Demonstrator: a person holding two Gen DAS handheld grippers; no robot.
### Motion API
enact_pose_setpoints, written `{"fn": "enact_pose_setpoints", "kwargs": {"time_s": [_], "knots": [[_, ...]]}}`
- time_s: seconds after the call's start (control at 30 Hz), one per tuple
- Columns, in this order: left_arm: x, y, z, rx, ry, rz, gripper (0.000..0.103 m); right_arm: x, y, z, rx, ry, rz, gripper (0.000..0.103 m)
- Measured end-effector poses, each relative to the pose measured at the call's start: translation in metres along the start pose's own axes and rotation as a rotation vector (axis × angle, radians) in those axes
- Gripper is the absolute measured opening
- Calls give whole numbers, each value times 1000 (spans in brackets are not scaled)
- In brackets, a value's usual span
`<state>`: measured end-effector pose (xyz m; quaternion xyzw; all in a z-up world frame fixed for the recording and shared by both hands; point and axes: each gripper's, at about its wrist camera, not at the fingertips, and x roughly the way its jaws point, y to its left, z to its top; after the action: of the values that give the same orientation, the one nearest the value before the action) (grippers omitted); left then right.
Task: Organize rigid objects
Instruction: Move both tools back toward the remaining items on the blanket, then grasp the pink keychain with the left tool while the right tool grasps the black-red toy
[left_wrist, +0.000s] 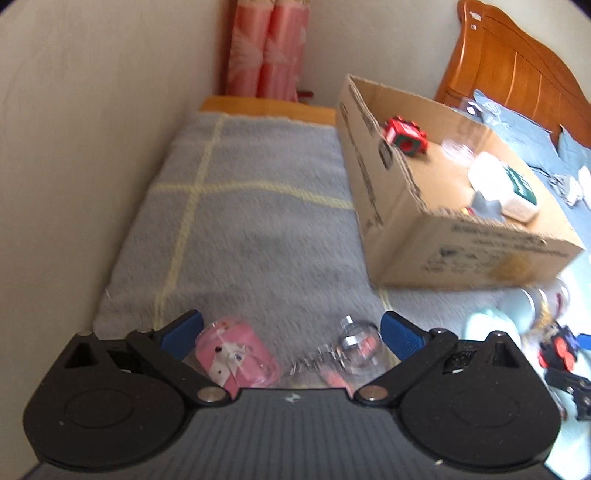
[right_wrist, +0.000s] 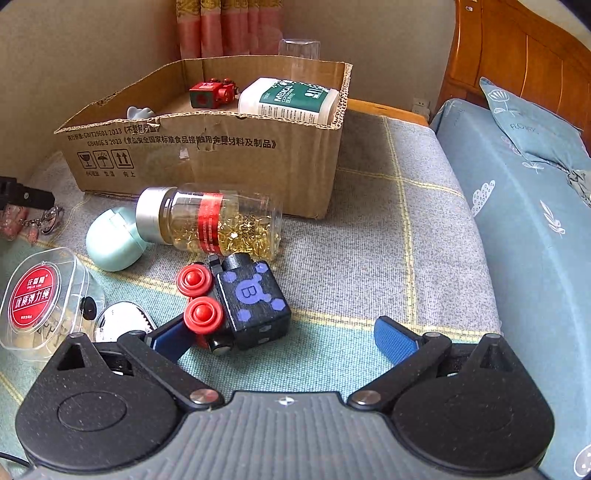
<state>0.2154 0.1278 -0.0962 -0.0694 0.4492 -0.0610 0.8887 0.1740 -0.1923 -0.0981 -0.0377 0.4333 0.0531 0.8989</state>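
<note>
My left gripper (left_wrist: 291, 328) is open low over the grey blanket (left_wrist: 240, 221). A pink keychain charm (left_wrist: 236, 358) and a clear bulb charm (left_wrist: 358, 347) lie between its blue pads, and neither pad grips them. My right gripper (right_wrist: 282, 339) is also open. A black cube toy with red wheels (right_wrist: 247, 302) lies just ahead of its left finger (right_wrist: 170, 339). Behind the toy a glass jar of gold capsules (right_wrist: 210, 221) and a mint round case (right_wrist: 110, 240) lie in front of the cardboard box (right_wrist: 207, 147). The box holds a red cube toy (right_wrist: 212, 92) and a white bottle (right_wrist: 291, 99).
A clear round case with a red label (right_wrist: 33, 295) and a shiny silver disc (right_wrist: 118, 321) lie at the left. The wall (left_wrist: 74, 147) runs along the blanket's left side. To the right are the blue bedding (right_wrist: 517, 221), a pillow (right_wrist: 532, 125) and the wooden headboard (right_wrist: 517, 55).
</note>
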Motion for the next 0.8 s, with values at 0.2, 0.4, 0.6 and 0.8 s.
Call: {"fn": "enact_pose_setpoints", "kwargs": {"time_s": [0.2, 0.4, 0.6, 0.8], "knots": [[-17, -5, -23, -7, 24, -71, 101, 1, -1, 0, -14, -17, 11, 103], [-18, -17, -32, 66, 17, 14, 101, 1, -1, -2, -23, -31, 16, 103], [-14, -19, -32, 40, -28, 117, 101, 0, 0, -5, -20, -48, 13, 103], [-27, -11, -33, -87, -107, 102, 93, -1, -1, -7, -21, -58, 14, 103]]}}
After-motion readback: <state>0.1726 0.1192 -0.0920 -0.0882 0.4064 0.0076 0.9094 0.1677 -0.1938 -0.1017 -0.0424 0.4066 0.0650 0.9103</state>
